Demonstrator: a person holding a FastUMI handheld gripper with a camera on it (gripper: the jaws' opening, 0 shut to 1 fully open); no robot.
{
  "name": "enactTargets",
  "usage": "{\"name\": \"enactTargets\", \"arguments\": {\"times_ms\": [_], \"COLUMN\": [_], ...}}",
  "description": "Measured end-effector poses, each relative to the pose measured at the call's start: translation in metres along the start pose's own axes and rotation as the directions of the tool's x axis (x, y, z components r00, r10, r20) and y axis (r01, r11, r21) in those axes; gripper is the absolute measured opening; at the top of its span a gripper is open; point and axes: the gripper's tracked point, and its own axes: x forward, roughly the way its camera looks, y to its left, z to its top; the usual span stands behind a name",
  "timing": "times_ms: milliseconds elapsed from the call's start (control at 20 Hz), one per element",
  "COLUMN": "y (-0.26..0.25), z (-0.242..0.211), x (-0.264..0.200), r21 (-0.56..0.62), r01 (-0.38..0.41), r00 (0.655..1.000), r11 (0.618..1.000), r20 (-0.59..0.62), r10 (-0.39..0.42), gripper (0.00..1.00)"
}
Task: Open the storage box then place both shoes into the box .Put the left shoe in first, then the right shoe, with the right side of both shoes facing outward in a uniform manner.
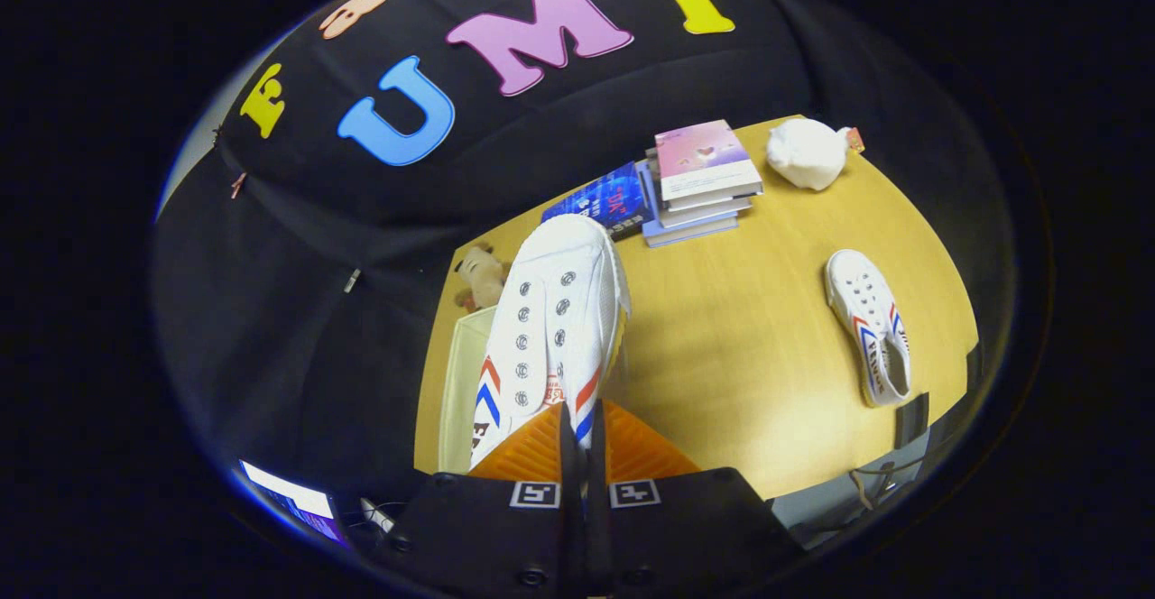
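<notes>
Claw [582,455] nearly closed, both fingers pinching white shoe [550,328] at heel, over storage box [460,382].

1. A yellow wooden table [749,346] carries everything.
2. On it lies one white shoe [868,327] with red and blue stripes, well apart from the rest.
3. A stack of books [699,186] sits at the far edge — a blue book [603,202] just beside it.
4. A white bundle [806,153] lies near the far corner.
5. A plush toy [480,276] and a pale open box [462,382] stand at the other side — close together.
</notes>
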Motion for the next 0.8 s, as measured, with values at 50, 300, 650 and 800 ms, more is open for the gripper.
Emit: {"name": "enactTargets", "arguments": {"times_ms": [50,300,650,800], "y": [0.013,0.059,0.067,0.071], "z": [-0.005,-0.039,-0.079,-0.085], "x": [0.005,0.045,0.111,0.134], "r21": [-0.008,-0.038,-0.069,-0.069], "r01": [-0.017,-0.060,0.003,0.032], "r00": [1.000,0.994,0.977,0.968], "r11": [1.000,0.997,0.998,0.997], "r20": [-0.008,-0.093,-0.211,-0.247], "r10": [0.017,0.056,-0.018,-0.049], "gripper": [0.05,0.05,0.05,0.05]}}
